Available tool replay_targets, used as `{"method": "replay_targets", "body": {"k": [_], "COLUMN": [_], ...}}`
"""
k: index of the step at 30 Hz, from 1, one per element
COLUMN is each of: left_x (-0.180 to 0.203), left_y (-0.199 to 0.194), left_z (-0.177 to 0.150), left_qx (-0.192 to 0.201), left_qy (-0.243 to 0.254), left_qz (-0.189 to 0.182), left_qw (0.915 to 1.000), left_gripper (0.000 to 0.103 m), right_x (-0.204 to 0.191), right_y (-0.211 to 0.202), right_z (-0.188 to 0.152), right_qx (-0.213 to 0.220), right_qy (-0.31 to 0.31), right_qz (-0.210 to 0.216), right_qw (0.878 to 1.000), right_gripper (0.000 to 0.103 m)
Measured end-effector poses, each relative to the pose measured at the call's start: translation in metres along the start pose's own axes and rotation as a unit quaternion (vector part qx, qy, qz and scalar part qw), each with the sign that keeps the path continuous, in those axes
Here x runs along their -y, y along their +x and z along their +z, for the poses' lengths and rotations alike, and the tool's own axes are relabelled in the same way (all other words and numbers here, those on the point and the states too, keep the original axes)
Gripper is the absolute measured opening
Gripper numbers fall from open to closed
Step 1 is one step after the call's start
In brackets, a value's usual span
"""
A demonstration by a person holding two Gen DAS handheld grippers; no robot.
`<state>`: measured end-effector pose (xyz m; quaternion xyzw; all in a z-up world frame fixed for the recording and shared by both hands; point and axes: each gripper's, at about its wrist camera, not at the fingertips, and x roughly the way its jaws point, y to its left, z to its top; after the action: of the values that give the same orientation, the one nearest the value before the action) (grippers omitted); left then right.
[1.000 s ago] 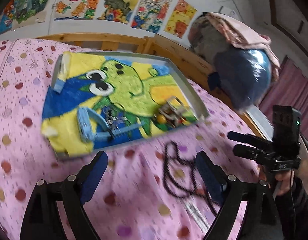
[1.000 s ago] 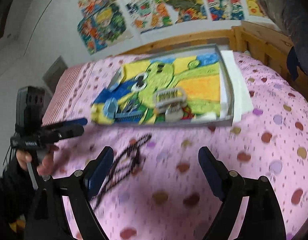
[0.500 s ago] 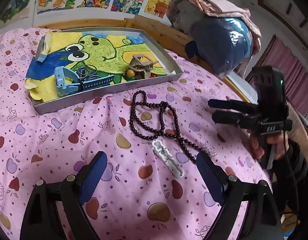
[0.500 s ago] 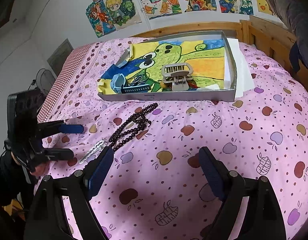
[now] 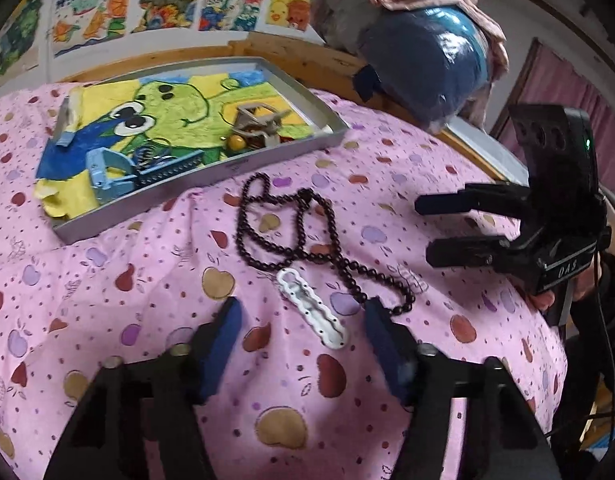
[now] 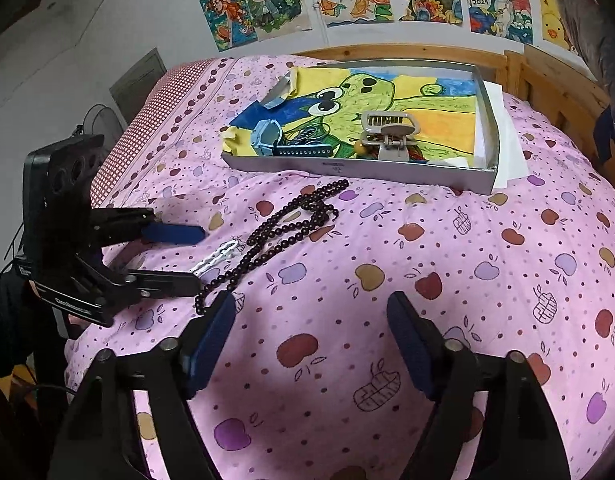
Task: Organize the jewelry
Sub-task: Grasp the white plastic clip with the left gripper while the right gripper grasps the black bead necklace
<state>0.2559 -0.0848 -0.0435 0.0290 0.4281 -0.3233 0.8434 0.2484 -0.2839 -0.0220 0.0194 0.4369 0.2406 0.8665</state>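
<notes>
A dark bead necklace lies tangled on the pink bedspread in front of a grey tray. A white hair clip rests beside the necklace's near end. My left gripper stands open just above the bedspread, with the clip lying between its blue pads, apart from both. My right gripper is open and holds nothing, hovering to the right of the necklace. In the tray lie a blue watch and a beige claw clip.
The tray is lined with a frog drawing and sits near a wooden bed frame. A bundle of bedding rests on the frame at the right. Drawings hang on the wall. The bedspread slopes down toward the near edge.
My left gripper has come forward and lower, so the white clip now sits between its fingers. The right gripper has drawn nearer to the necklace. Both stay open.
</notes>
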Motion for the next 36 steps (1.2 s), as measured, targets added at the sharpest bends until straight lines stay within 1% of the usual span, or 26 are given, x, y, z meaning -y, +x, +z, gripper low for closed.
{"method": "replay_targets", "body": {"k": [2,4,8,9,11,14,15,16,17,21,23,27,29,30,32,33,36], "left_x": [0.001,0.002,0.0,-0.001,-0.005,-0.011,-0.014,-0.016,-0.019,-0.026,-0.028,-0.033,-0.035,-0.036,-0.038,-0.038,-0.038], "left_y": [0.004,0.007,0.014,0.016,0.018,0.021,0.022,0.022,0.023,0.024,0.023,0.021,0.019,0.019,0.018,0.018,0.016], "left_z": [0.0,0.0,0.001,0.001,0.001,0.0,0.0,0.0,0.0,-0.001,-0.002,-0.001,-0.001,-0.001,-0.001,-0.001,-0.001], "left_qx": [-0.005,-0.009,-0.02,-0.023,-0.025,-0.026,-0.024,-0.022,-0.02,-0.01,-0.002,0.006,0.011,0.012,0.016,0.017,0.023], "left_qy": [0.002,0.004,-0.004,-0.009,-0.016,-0.03,-0.036,-0.042,-0.049,-0.062,-0.064,-0.074,-0.078,-0.079,-0.083,-0.083,-0.082], "left_qz": [-0.004,-0.004,0.005,0.009,0.015,0.027,0.03,0.032,0.032,0.03,0.032,0.036,0.039,0.04,0.041,0.041,0.045], "left_qw": [1.0,0.9999,0.9998,0.9997,0.9994,0.9989,0.9986,0.9983,0.9981,0.9976,0.9974,0.9966,0.9961,0.9959,0.9956,0.9956,0.9953], "left_gripper": [0.048,0.044,0.031,0.029,0.021,0.015,0.014,0.013,0.013,0.013,0.013,0.013,0.013,0.012,0.012,0.012,0.012], "right_x": [0.002,0.005,0.005,0.004,0.004,0.002,0.001,0.0,-0.002,-0.007,-0.009,-0.002,0.002,0.003,0.006,0.007,0.01], "right_y": [0.0,0.002,0.011,0.015,0.023,0.036,0.04,0.044,0.049,0.067,0.075,0.086,0.09,0.09,0.09,0.088,0.087], "right_z": [-0.001,-0.001,0.005,0.008,0.013,0.022,0.024,0.026,0.03,0.04,0.043,0.044,0.043,0.043,0.042,0.042,0.041], "right_qx": [-0.001,-0.003,-0.005,-0.004,-0.005,-0.007,-0.008,-0.009,-0.012,-0.022,-0.027,-0.03,-0.027,-0.025,-0.017,-0.009,0.007], "right_qy": [0.003,0.008,0.012,0.014,0.017,0.019,0.018,0.017,0.014,0.004,-0.002,0.011,0.019,0.022,0.027,0.031,0.036], "right_qz": [-0.002,0.0,0.002,0.003,0.006,0.005,0.004,0.003,0.001,-0.008,-0.014,-0.017,-0.017,-0.016,-0.015,-0.014,-0.011], "right_qw": [1.0,1.0,1.0,1.0,1.0,1.0,1.0,1.0,1.0,1.0,1.0,0.999,0.999,0.999,0.999,0.999,0.999], "right_gripper": [0.068,0.066,0.066,0.066,0.066,0.065,0.064,0.058,0.057,0.055,0.047,0.039,0.028,0.025,0.009,0.007,0.005]}}
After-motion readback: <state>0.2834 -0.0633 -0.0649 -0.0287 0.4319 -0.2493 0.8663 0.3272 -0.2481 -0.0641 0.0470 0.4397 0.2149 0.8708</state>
